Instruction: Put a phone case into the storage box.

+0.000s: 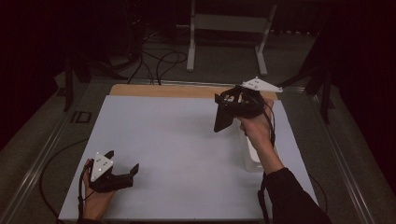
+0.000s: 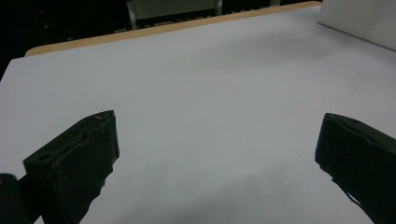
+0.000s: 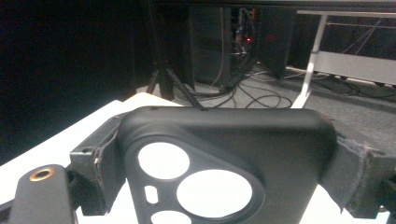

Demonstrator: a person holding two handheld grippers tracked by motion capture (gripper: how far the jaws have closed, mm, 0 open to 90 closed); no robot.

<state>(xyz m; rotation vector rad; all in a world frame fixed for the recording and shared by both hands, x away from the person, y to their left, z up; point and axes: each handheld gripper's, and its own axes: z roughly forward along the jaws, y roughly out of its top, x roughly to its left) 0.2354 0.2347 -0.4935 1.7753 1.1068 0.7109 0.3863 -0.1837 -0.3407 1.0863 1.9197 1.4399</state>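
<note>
In the high view the right gripper (image 1: 223, 114) was raised in the upper right of the frame, above the far right part of the white table surface (image 1: 187, 140), with the person's right hand (image 1: 256, 128) wrapped around its body and a dark sleeve (image 1: 289, 196) running out through the lower right corner. Its jaws were clamped on a black phone case (image 1: 222, 119), which hung down and leftwards from the gripper as a dark slab, held clear of the table. The right gripper view showed that case (image 3: 261, 144) close up across the lower middle of the frame: a matte black shell with rounded corners and several camera cut-outs, pinched at its left and right edges by the two jaws. Behind it, in the upper part of that frame, lay a dim floor with cables (image 3: 261, 95) and a pale metal stand (image 3: 317, 51).

The left gripper (image 1: 122, 168) sat low in the lower left of the high view, resting on or just above the table near its front edge, the left hand (image 1: 95, 200) under it. Its jaws stood wide apart with nothing between them; the left gripper view showed one at the lower left and the other at the lower right, with bare white surface between. In the upper right corner of that view was a pale box (image 2: 359, 21). In the high view a whitish container (image 1: 252, 158) stood on the table just beneath the right forearm, partly hidden by it. The two grippers were well apart.
</note>
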